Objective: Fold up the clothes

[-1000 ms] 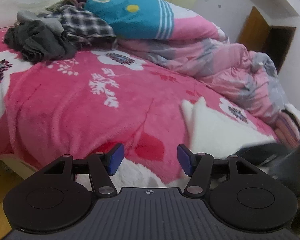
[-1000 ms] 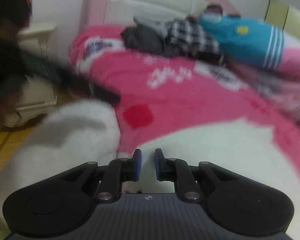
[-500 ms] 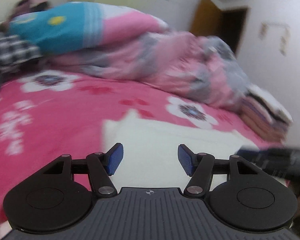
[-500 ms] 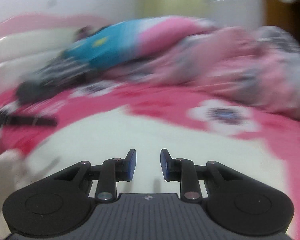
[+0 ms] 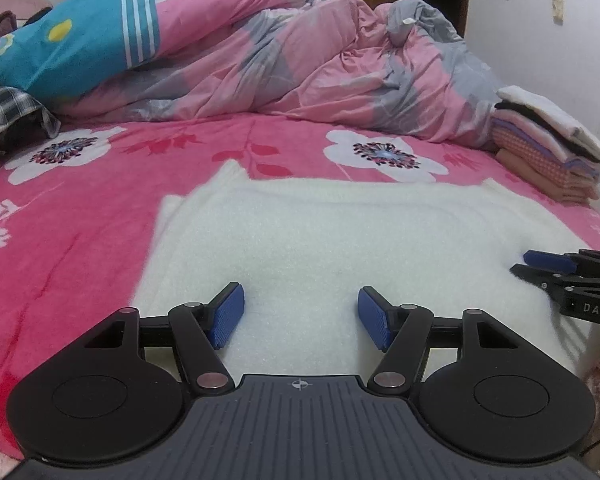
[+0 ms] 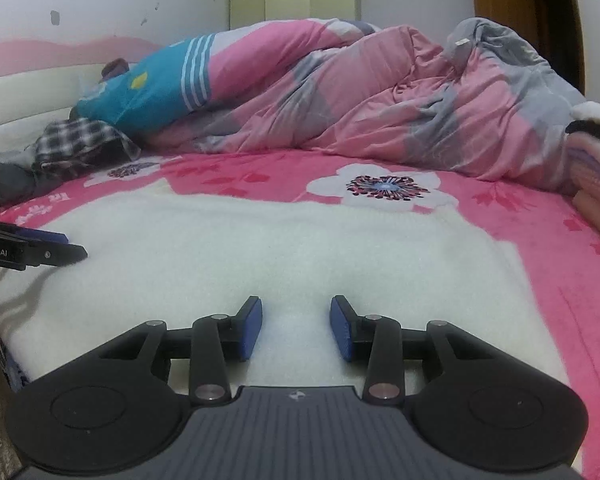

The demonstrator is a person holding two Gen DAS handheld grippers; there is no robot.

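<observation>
left wrist: left gripper (image 5: pixel 300 316) is hovering over the fluffy white fleece garment (image 5: pixel 340 240) lying flat on the pink floral blanket (image 5: pixel 80 208), jaws having just been widening, empty, likely for an edge grab | right wrist: right gripper (image 6: pixel 296 328) is hanging above the same fleece; jaws have just been opening, moderately apart, nothing between; folded clothes stack (image 6: pixel 596 168) is sitting aside, seemingly finished

The bed was covered by a pink floral blanket (image 5: pixel 100 208). A white fuzzy garment (image 5: pixel 340 248) lay flat on it at the near edge, toward 6 o'clock. Beyond it, from 10 to 2 o'clock, a crumpled pink-and-grey quilt (image 5: pixel 320 64) with a teal patch stretched across the bed. At 3 o'clock a stack of folded clothes (image 5: pixel 548 144) sat on the blanket, just beside the quilt. At 9 o'clock lay a heap of plaid and grey clothing (image 6: pixel 60 152).
</observation>
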